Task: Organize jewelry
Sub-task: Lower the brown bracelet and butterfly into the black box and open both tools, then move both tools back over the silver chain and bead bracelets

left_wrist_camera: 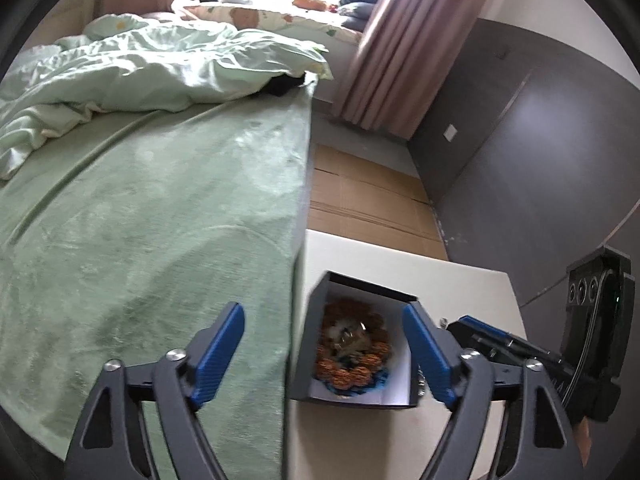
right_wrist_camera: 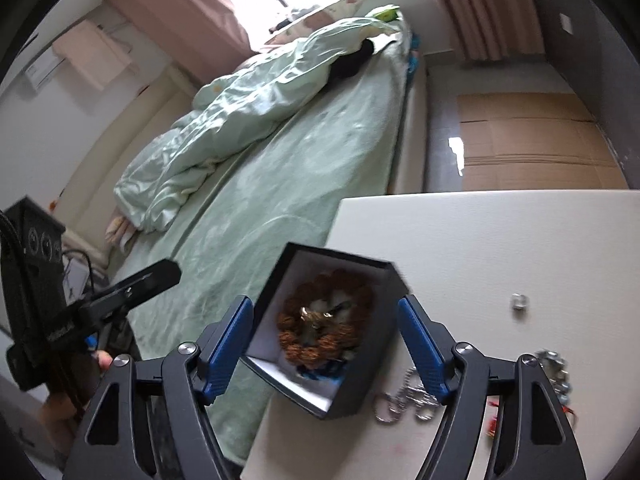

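Bedding: green blanket (left_wrist_camera: 160,220) covers the bed at far left, crumpled pale quilt (left_wrist_camera: 132,68) on it toward the window.

Left gripper (left_wrist_camera: 323,354): jaws spread wide, holding nothing. Its left finger hangs over the blanket, its right finger over the worktop; the box lies between the two fingers, nearer the right one, touching neither as far as can be seen.

Jewelry box (left_wrist_camera: 352,344): dark outside, white lining, lid off, standing at the left edge of the white worktop (left_wrist_camera: 400,264), hard by the bed. Contents: brown beaded bracelet (left_wrist_camera: 354,346) coiled in a ring, a blue beaded piece (left_wrist_camera: 360,386) beneath it at the near wall, a small metallic item in the middle, too blurred to name.

Right gripper (right_wrist_camera: 326,346): jaws wide, empty, framing the same box from the other side.

Silver chain (right_wrist_camera: 404,400): loose on the worktop just right of the box, near the right gripper's right finger. Small silver bead (right_wrist_camera: 519,302) well apart, farther right. Further silver links (right_wrist_camera: 556,372) near the right edge, partly hidden.
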`<act>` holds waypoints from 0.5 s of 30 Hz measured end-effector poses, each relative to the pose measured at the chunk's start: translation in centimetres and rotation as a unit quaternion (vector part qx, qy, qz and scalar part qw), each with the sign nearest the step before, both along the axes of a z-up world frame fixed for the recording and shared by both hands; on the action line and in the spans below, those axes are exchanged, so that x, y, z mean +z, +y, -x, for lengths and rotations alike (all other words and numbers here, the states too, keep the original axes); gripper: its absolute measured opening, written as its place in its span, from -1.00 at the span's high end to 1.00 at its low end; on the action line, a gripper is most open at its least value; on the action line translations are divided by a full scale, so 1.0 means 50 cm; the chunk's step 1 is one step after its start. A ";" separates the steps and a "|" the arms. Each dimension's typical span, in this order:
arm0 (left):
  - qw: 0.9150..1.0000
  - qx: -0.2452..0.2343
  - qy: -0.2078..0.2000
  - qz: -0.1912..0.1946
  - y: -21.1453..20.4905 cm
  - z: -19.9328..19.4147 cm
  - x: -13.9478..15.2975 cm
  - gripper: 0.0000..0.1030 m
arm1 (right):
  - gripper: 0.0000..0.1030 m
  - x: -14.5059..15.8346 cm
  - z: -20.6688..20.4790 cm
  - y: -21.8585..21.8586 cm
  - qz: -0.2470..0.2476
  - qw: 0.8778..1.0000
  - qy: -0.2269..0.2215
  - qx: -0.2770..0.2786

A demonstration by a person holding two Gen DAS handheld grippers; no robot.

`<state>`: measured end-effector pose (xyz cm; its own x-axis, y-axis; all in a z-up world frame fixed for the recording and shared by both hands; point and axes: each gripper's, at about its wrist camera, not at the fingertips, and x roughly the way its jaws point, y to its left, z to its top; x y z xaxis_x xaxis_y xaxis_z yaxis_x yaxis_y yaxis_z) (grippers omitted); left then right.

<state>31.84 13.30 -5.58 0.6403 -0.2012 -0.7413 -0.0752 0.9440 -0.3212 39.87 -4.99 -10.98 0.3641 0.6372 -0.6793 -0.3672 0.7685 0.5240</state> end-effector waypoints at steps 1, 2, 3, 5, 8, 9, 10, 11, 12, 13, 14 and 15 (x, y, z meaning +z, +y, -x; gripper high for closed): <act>1.000 -0.006 -0.002 0.000 -0.012 0.001 0.001 -0.64 | -0.45 0.004 0.001 -0.018 -0.002 1.000 0.004 -0.007; 1.000 -0.012 -0.004 0.000 -0.027 0.000 0.001 -0.65 | -0.45 0.008 0.002 -0.027 0.000 1.000 0.001 -0.013; 1.000 -0.016 -0.004 0.000 -0.038 0.000 0.001 -0.65 | -0.46 0.015 0.007 -0.045 0.008 1.000 -0.007 -0.021; 1.000 -0.026 -0.007 0.001 -0.065 -0.002 0.000 -0.65 | -0.56 0.025 0.011 -0.072 0.016 0.999 -0.015 -0.032; 0.999 -0.040 -0.011 -0.003 -0.107 -0.004 -0.003 -0.65 | -0.73 0.031 0.015 -0.115 0.020 0.999 -0.018 -0.045; 0.999 -0.046 -0.011 -0.003 -0.123 -0.005 -0.005 -0.65 | -0.80 0.029 0.017 -0.131 0.023 0.998 -0.021 -0.049; 0.999 -0.052 -0.010 -0.002 -0.140 -0.007 -0.009 -0.65 | -0.90 0.025 0.015 -0.142 0.027 0.998 -0.019 -0.054; 0.998 -0.059 -0.009 0.000 -0.158 -0.009 -0.012 -0.65 | -0.91 0.020 0.014 -0.153 0.034 0.997 -0.016 -0.061; 0.998 -0.064 -0.007 0.001 -0.168 -0.011 -0.016 -0.65 | -0.91 0.014 0.013 -0.165 0.043 0.997 -0.011 -0.069; 0.998 -0.069 -0.006 -0.001 -0.184 -0.012 -0.019 -0.65 | -0.91 0.009 0.013 -0.178 0.048 0.996 -0.006 -0.075; 0.997 -0.072 -0.006 -0.003 -0.196 -0.013 -0.021 -0.65 | -0.91 0.006 0.016 -0.190 0.049 0.996 -0.003 -0.079; 0.997 -0.076 -0.007 -0.005 -0.211 -0.014 -0.024 -0.65 | -0.91 0.004 0.019 -0.207 0.051 0.995 -0.002 -0.085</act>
<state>32.54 2.77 -6.77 0.6134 -0.2888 -0.7351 0.0733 0.9475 -0.3111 38.91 -15.35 -10.77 0.4644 0.4941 -0.7350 -0.2290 0.8687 0.4393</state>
